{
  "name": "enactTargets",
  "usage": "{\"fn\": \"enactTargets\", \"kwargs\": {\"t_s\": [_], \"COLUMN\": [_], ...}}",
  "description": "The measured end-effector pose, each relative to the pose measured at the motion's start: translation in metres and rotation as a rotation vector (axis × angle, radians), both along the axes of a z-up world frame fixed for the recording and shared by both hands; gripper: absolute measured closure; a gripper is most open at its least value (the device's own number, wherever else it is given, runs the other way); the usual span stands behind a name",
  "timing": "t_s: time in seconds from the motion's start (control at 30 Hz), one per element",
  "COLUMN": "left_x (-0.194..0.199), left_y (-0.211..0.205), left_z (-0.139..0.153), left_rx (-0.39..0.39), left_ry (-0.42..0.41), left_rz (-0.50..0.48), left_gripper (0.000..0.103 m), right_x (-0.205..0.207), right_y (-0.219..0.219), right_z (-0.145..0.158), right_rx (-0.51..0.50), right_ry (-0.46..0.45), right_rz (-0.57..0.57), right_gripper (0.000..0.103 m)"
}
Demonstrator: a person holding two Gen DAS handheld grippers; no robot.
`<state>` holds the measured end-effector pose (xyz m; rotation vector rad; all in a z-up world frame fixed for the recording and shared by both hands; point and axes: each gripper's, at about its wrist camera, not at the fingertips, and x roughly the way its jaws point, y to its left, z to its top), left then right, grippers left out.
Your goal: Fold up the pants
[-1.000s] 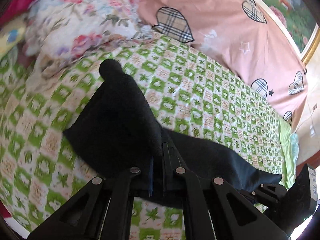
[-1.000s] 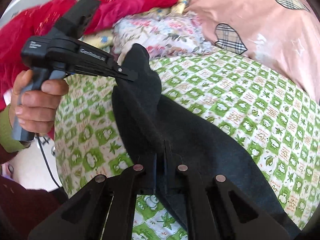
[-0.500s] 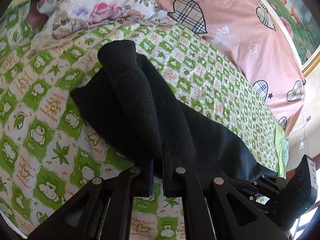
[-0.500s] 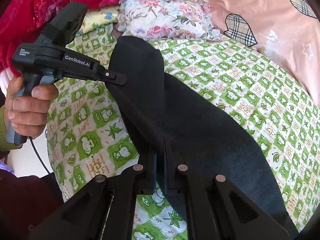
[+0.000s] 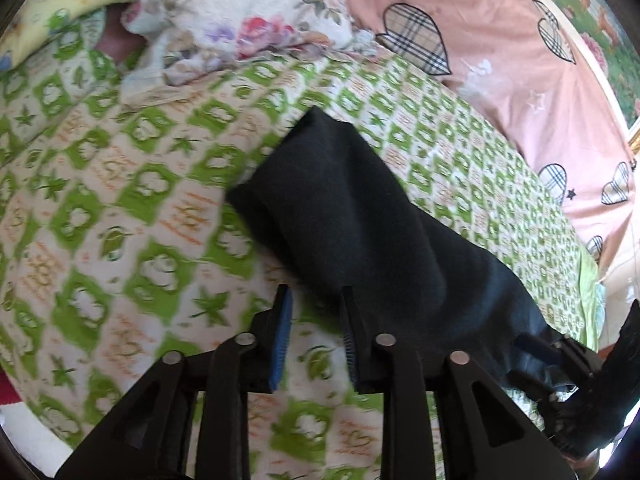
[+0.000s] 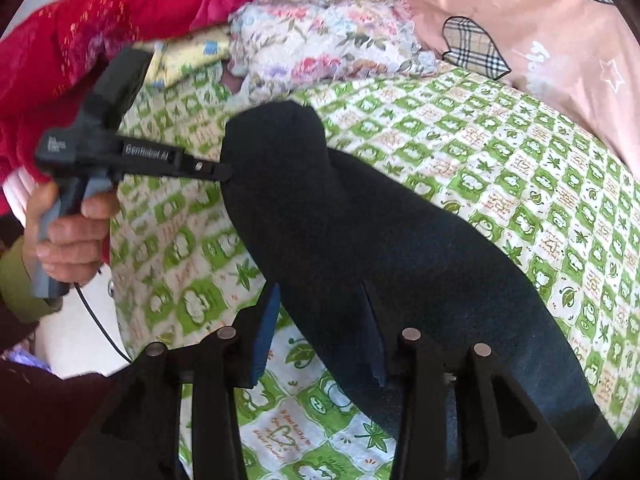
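Pants (image 5: 360,240) now lie doubled on the bed (image 5: 120,200): half a second ago both claws pinched the fabric; now our left claw (image 5: 316,332) and right claw (image 6: 320,328) stand apart, having released. First fold looks done.

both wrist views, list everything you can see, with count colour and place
pants: 1, black, laid flat on the bedsheet
bedsheet: 1, green and white check, under the pants
quilt: 1, pink with plaid hearts, far right
floral cloth: 1, white with flowers, bunched at the head
red fabric: 1, far left
yellow cloth: 1, beside the floral cloth
left gripper: open, at the pants' edge
right gripper: open, over the pants
left hand: on the grip
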<state>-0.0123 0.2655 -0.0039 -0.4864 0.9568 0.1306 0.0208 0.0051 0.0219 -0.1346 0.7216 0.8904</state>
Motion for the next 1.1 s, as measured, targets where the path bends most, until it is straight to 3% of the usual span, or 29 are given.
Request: {"fn": "enactTargets", "kwargs": {"t_s": [0.07,0.47,0.77,0.9,1.1], "left_x": [-0.002,0.02,0.037,0.029,0.033], "left_y": [0.004,0.024,0.028,0.033,0.039], "left_z": [-0.002,-0.016,-0.029,-0.024,-0.021], "left_rx": [0.004,-0.061,-0.079,-0.132,-0.123], "left_ry": [0.016,0.059,0.08,0.054,0.048], "left_rz": [0.012,0.023,0.021,0.024,0.045], "left_gripper": [0.068,0.067,0.064,0.064,0.059], "right_x": [0.004,0.086,0.158,0.165,0.168], "right_y": [-0.004,-0.046,-0.028,-0.01,-0.011], "right_z": [0.004,0.009,-0.018,-0.035,-0.046], "right_rx": [0.029,0.146,0.067,-0.022,0.008], "right_ry": [0.009,0.14,0.27,0.291,0.326], "right_rz": [-0.015,-0.189,-0.146,-0.096,-0.077], "right_gripper": [0.061,0.061,0.061,0.061,0.061]}}
